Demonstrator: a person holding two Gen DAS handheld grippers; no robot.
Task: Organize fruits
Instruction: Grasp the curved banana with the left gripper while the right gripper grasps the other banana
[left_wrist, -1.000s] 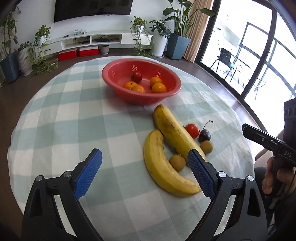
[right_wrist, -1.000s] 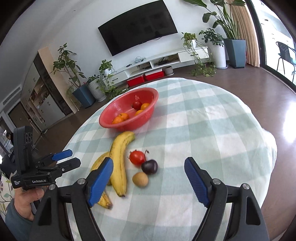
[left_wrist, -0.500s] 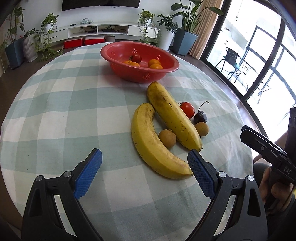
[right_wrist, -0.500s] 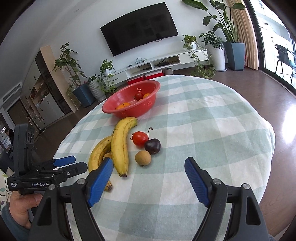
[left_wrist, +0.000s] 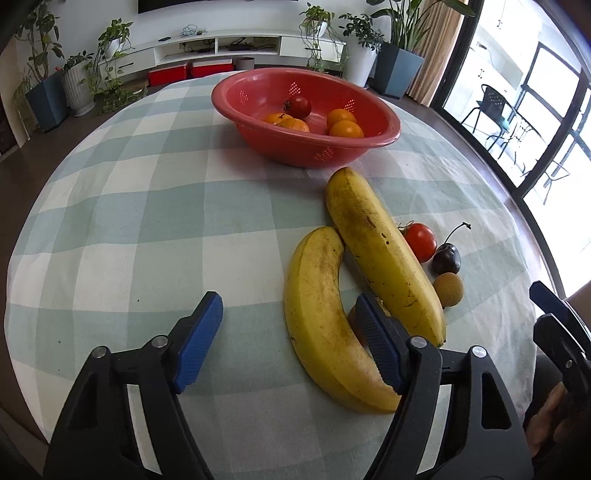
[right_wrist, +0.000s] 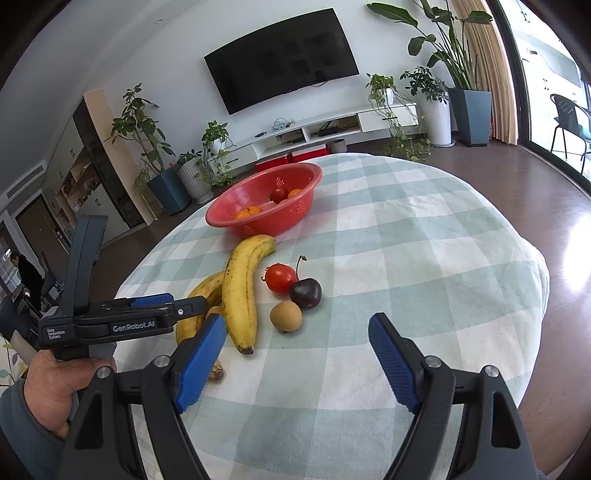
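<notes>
yellow curved banana (left_wrist: 325, 317) lay on the checked tabletop (left_wrist: 147, 221) before the red basket (left_wrist: 384, 122); our left claw (left_wrist: 284, 339), jaws just narrowing yet unclamped, straddled it. next we needed closure, then a lift basketward.

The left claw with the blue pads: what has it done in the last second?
The left gripper came down toward the curved banana and its jaws have just been closing, though nothing is gripped yet. The right gripper, the red bowl and the other fruit stayed put.
</notes>
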